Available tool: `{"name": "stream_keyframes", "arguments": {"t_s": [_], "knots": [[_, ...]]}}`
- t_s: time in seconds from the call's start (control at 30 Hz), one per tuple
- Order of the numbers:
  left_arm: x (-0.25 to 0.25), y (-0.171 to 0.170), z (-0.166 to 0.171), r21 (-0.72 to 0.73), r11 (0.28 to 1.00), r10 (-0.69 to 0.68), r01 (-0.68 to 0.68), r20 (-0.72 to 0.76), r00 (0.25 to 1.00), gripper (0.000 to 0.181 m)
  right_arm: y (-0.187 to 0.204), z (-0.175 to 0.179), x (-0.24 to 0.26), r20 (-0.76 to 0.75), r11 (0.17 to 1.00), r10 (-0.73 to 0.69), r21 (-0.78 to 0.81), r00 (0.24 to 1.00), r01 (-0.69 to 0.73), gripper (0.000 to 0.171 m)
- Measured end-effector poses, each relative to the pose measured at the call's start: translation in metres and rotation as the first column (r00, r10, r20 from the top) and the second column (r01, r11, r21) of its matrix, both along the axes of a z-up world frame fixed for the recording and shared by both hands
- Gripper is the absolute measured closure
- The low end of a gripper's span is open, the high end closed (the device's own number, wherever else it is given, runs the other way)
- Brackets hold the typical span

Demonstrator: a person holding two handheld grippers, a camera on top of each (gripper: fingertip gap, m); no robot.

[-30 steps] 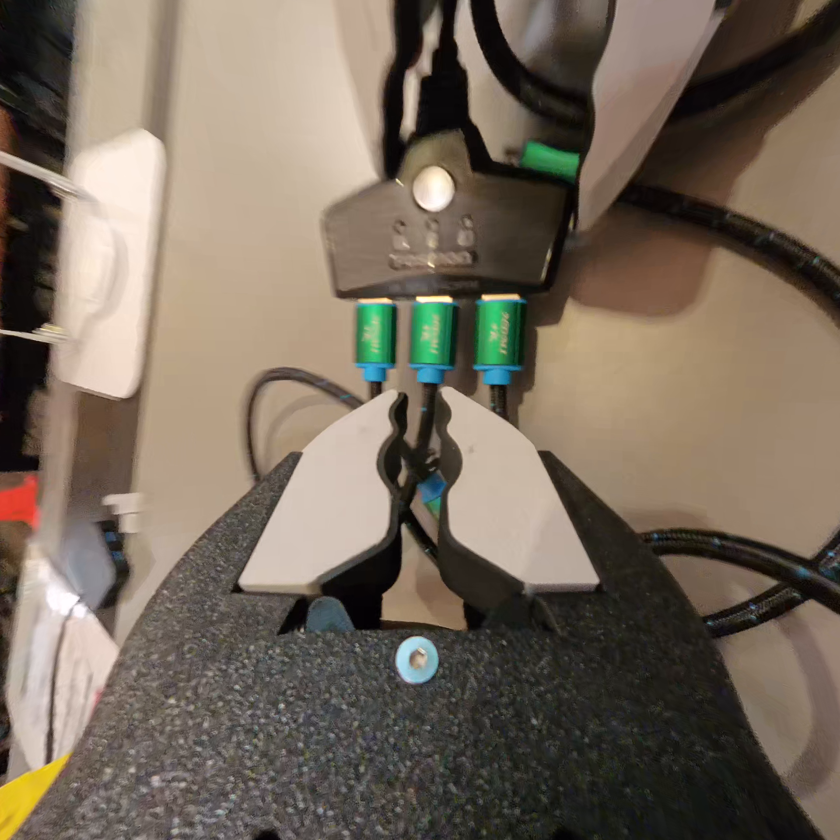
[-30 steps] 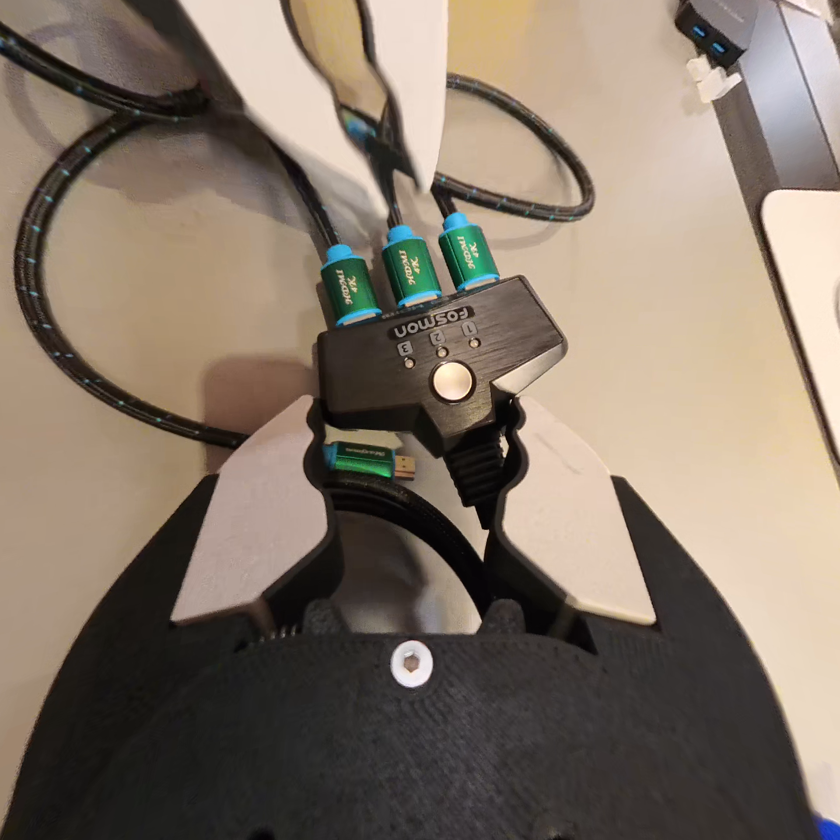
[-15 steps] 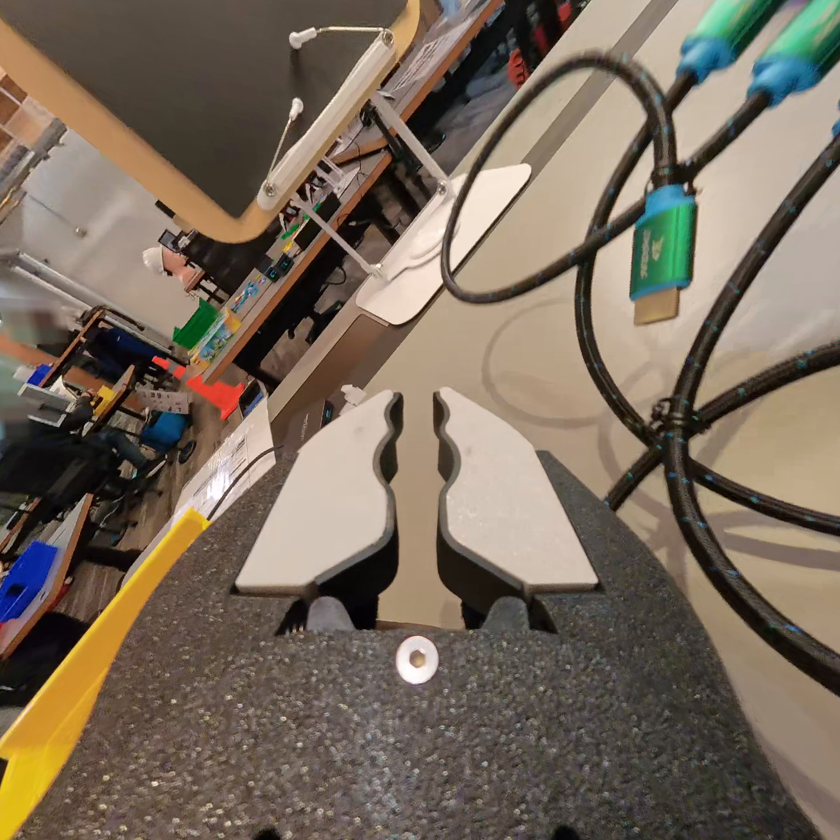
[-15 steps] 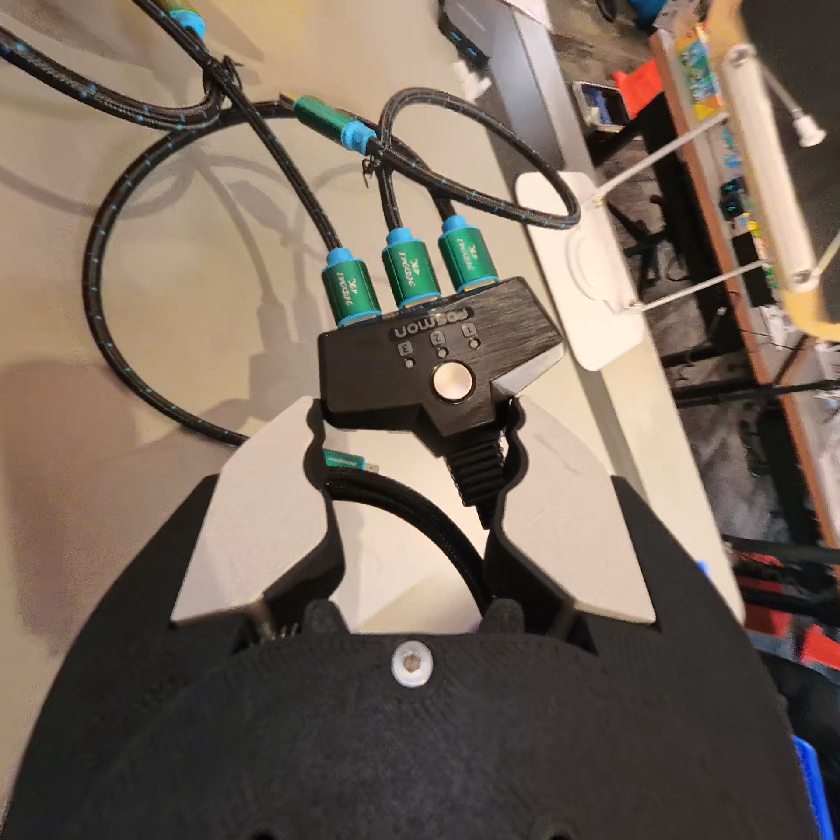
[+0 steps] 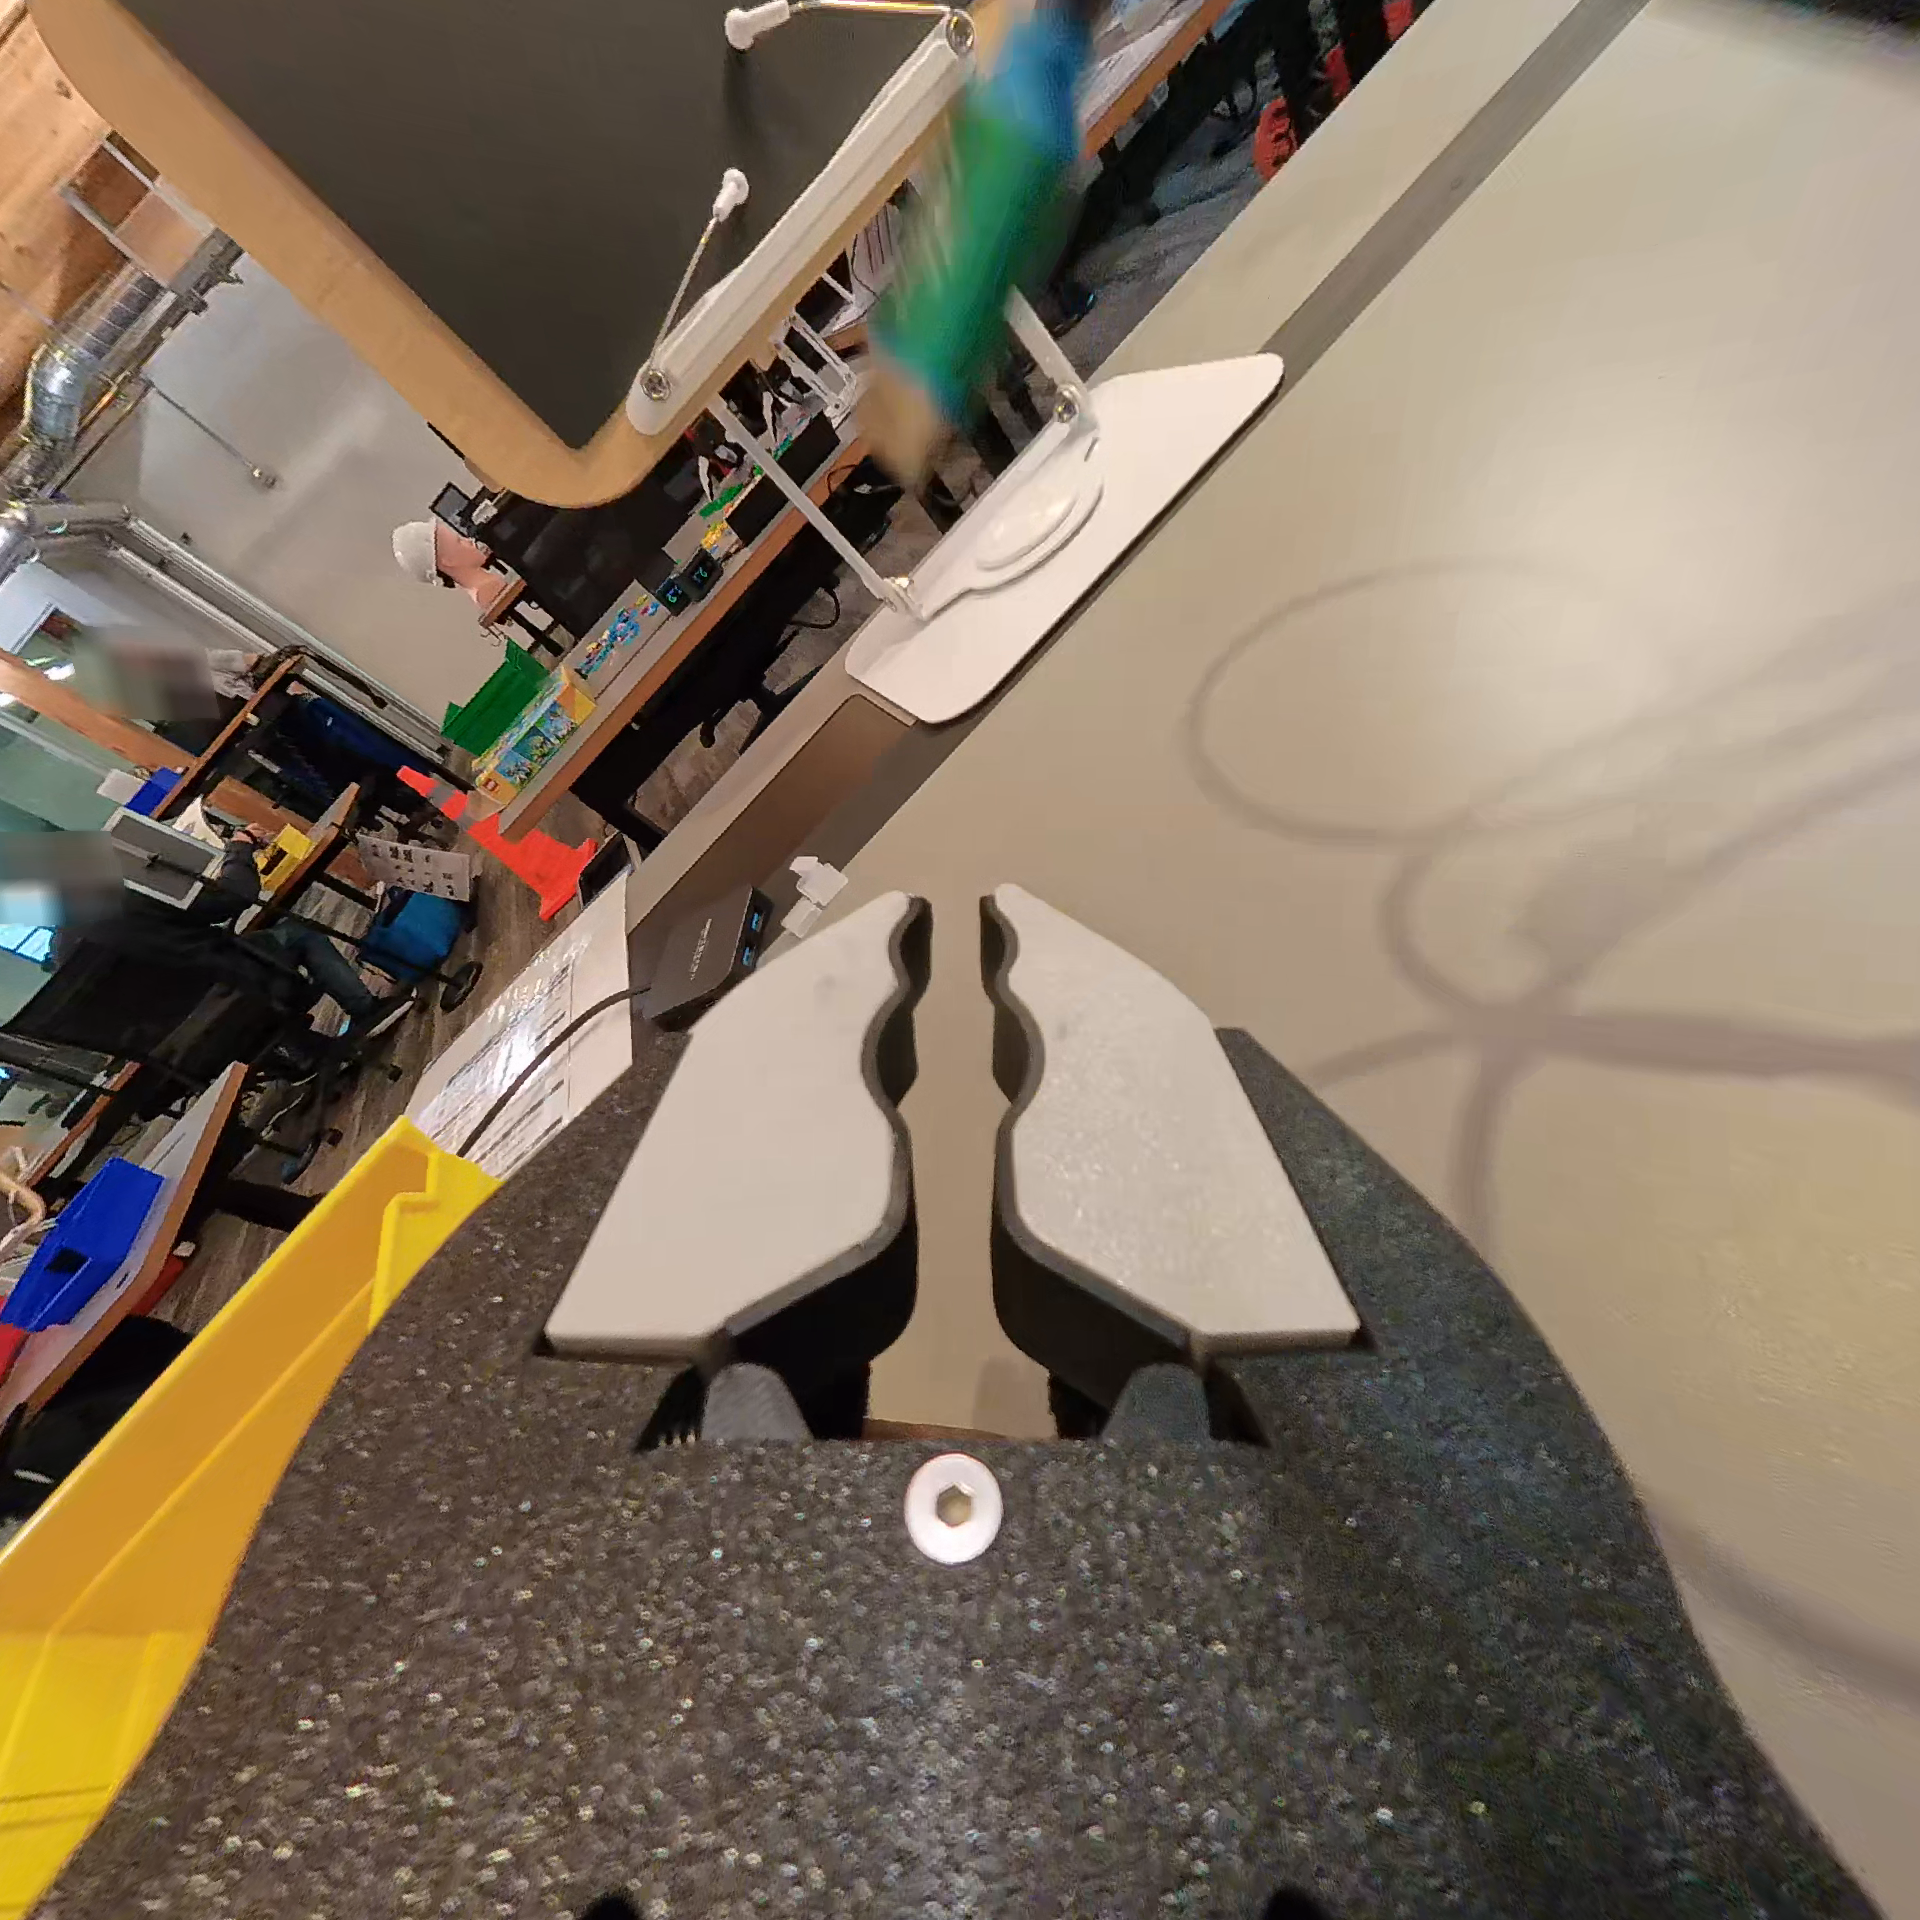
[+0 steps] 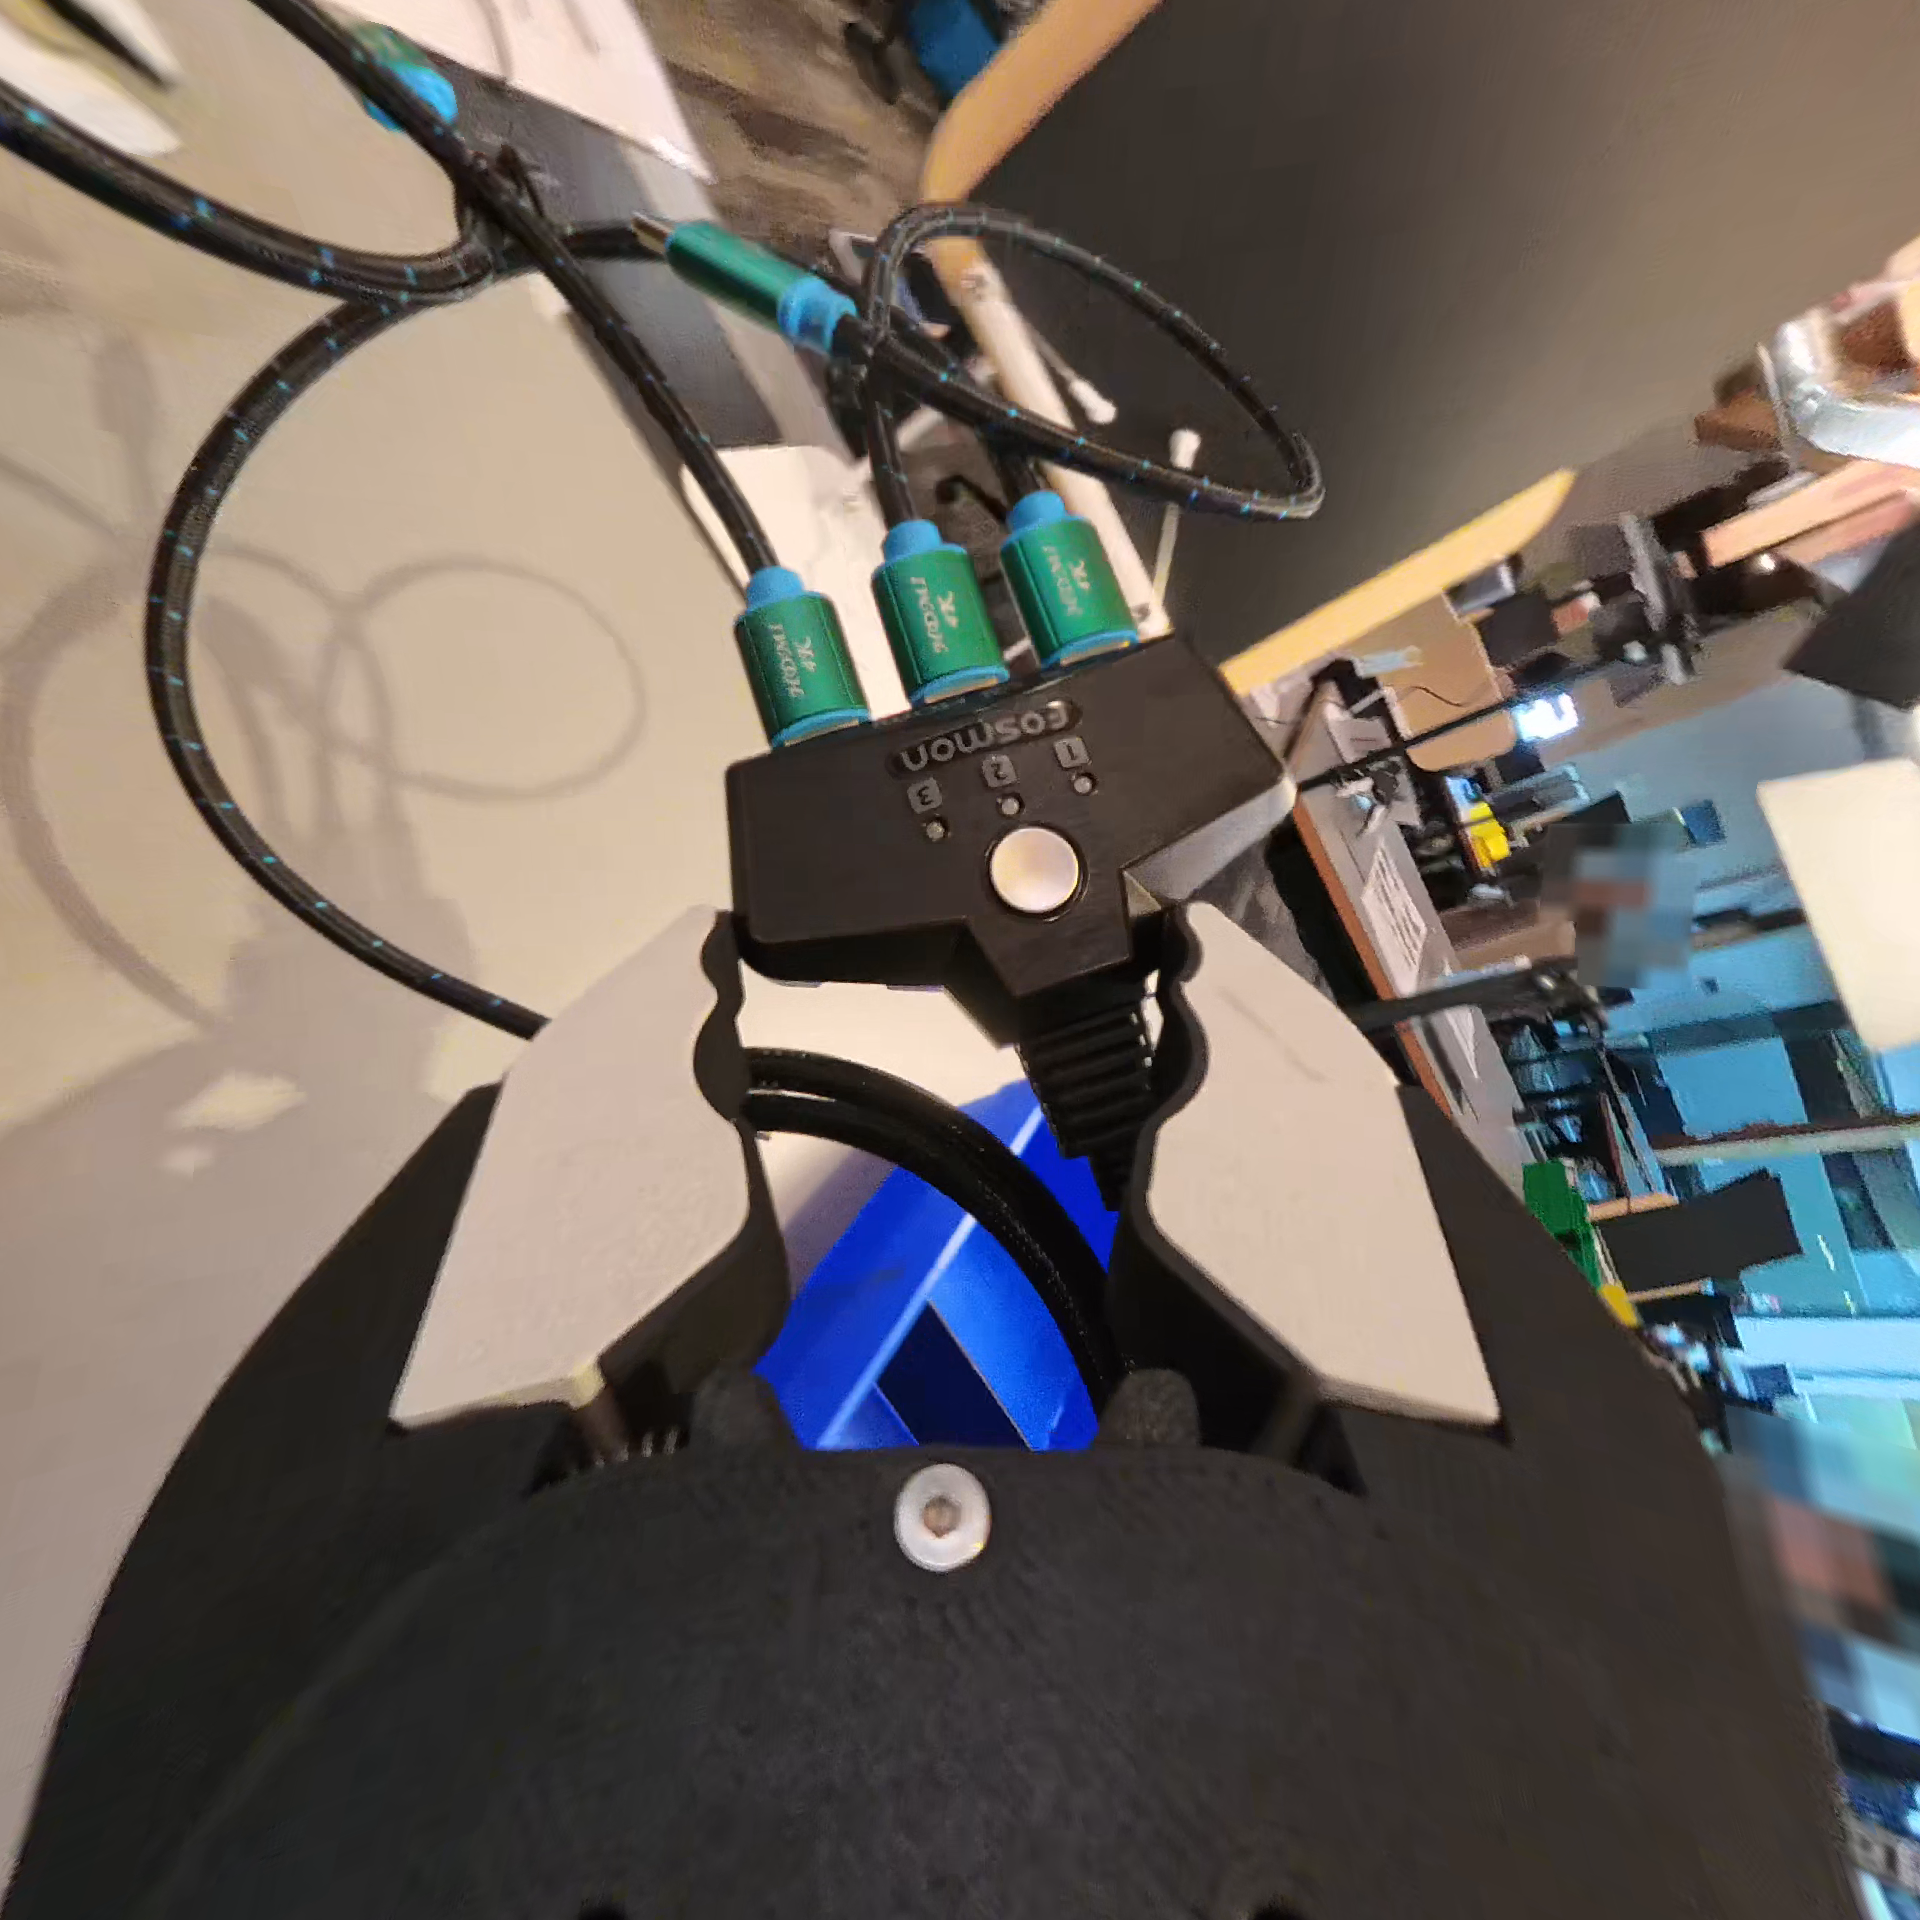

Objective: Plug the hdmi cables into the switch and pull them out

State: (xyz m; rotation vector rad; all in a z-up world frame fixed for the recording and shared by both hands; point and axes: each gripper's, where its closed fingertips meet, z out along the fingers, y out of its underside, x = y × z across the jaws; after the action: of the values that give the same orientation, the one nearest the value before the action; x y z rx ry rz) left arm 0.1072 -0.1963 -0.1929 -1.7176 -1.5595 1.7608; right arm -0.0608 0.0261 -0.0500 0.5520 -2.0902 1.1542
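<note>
The right tool [image 6: 945, 925] pinches the black switch [image 6: 1003, 821] by its narrow rear end and holds it up off the table [image 6: 436, 499], with three green hdmi plugs [image 6: 920, 634] seated side by side in its far face and their braided cables looping over the table's far edge. The left tool [image 5: 954, 914] is nearly pressed together and holds nothing, pointing along the table toward its far edge. Plugging in looks complete, so I judge the pulling-out step is next: the left tool must spread, turn to the switch and grip one plug by its green shell.
</note>
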Motion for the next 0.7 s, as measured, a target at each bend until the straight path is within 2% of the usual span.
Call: {"name": "stream_keyframes", "arguments": {"t_s": [0.2,0.33,0.43,0.53,0.63,0.7], "knots": [[-0.005,0.008,-0.005,0.008,1.0,-0.025,0.025,0.013,1.0,0.172,0.052,0.04,-0.074,0.122,0.965,-0.178,-0.173,0.976,0.197,0.094],[-0.009,0.017,-0.014,-0.002,0.999,-0.051,0.051,0.048,0.998,0.172,0.098,0.032,-0.145,0.326,0.892,-0.294,-0.243,0.898,0.38,0.094],[-0.011,0.024,-0.021,-0.01,0.998,-0.064,0.065,0.079,0.995,0.172,0.127,-0.002,-0.192,0.494,0.837,-0.352,-0.214,0.795,0.504,0.094],[-0.011,0.03,-0.027,-0.001,0.997,-0.072,0.072,0.095,0.993,0.172,0.142,-0.055,-0.219,0.623,0.816,-0.387,-0.11,0.679,0.567,0.094],[-0.009,0.036,-0.032,0.018,0.997,-0.078,0.076,0.105,0.991,0.172,0.143,-0.105,-0.229,0.663,0.811,-0.434,-0.007,0.61,0.585,0.094],[-0.006,0.042,-0.036,0.025,0.997,-0.078,0.075,0.112,0.991,0.172,0.139,-0.129,-0.23,0.665,0.818,-0.451,0.041,0.595,0.574,0.095]]}}
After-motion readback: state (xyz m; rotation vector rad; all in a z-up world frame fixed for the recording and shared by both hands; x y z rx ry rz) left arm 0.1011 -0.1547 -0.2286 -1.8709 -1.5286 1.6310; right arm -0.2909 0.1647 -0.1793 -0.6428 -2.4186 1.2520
